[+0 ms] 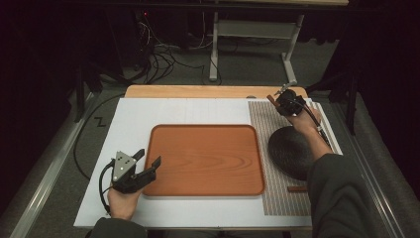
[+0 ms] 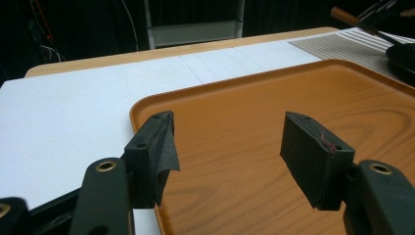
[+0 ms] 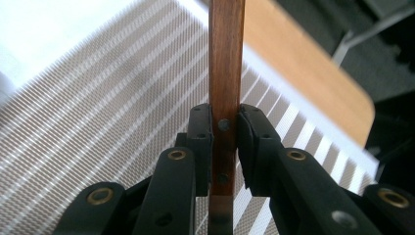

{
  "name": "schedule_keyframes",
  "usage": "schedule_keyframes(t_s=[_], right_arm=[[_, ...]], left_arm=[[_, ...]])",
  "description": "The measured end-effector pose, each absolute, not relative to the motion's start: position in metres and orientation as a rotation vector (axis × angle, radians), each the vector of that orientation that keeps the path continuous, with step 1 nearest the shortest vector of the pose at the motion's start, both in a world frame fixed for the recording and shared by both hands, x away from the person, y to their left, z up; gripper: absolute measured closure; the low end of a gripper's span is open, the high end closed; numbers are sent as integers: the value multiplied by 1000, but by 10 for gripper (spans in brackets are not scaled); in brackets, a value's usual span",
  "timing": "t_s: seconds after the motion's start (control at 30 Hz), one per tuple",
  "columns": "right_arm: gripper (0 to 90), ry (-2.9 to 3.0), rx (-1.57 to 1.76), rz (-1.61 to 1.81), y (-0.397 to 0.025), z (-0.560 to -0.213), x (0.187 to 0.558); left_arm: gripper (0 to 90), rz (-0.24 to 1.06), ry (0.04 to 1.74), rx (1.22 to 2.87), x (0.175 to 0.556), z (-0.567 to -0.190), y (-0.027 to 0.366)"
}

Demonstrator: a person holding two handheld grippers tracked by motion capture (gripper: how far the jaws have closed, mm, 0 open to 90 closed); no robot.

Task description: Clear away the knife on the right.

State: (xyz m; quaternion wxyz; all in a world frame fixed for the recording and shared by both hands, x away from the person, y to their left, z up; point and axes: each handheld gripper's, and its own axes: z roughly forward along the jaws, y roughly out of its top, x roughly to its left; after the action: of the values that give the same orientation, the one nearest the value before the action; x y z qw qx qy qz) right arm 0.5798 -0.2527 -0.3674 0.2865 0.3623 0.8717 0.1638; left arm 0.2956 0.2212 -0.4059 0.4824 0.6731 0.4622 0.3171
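Right gripper view, right gripper clamping wooden-handled knife (riveted), left gripper wide over smooth woodgrain tray.

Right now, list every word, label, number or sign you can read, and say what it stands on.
None can be read.
Tray: plain wood grain, no lettering.
Striped mat: lines alone, no text.
Dark plate: no mark to be seen.
Wooden handle clamped in the right gripper: two rivets, no brand.
Left gripper, open: a small red smear on one pad, not a letter.
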Motion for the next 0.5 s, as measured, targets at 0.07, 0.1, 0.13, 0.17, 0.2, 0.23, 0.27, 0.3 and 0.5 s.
schedule_keyframes(t_s=[0.07,0.1,0.13,0.17,0.2,0.23,0.27,0.3,0.5], right_arm=[[788,2303,943,466,-249,-359,576],[788,2303,943,466,-249,-359,576],[788,2294,909,481,-247,-354,574],[788,2285,882,497,-244,-347,571],[788,2252,831,527,-237,-337,567],[788,2252,831,527,-237,-337,567],[789,2230,806,572,-230,-325,562],[789,2218,793,588,-228,-321,560],[789,2210,746,659,-213,-300,541]], left_arm=[[373,772,1126,1640,296,-406,221],[373,772,1126,1640,296,-406,221],[373,773,1125,1643,296,-406,221],[373,772,1124,1643,296,-406,220],[373,773,1124,1642,296,-406,221],[373,773,1124,1642,296,-406,221],[373,773,1123,1638,295,-405,221],[373,773,1122,1637,295,-405,221],[376,779,1118,1622,293,-404,222]])
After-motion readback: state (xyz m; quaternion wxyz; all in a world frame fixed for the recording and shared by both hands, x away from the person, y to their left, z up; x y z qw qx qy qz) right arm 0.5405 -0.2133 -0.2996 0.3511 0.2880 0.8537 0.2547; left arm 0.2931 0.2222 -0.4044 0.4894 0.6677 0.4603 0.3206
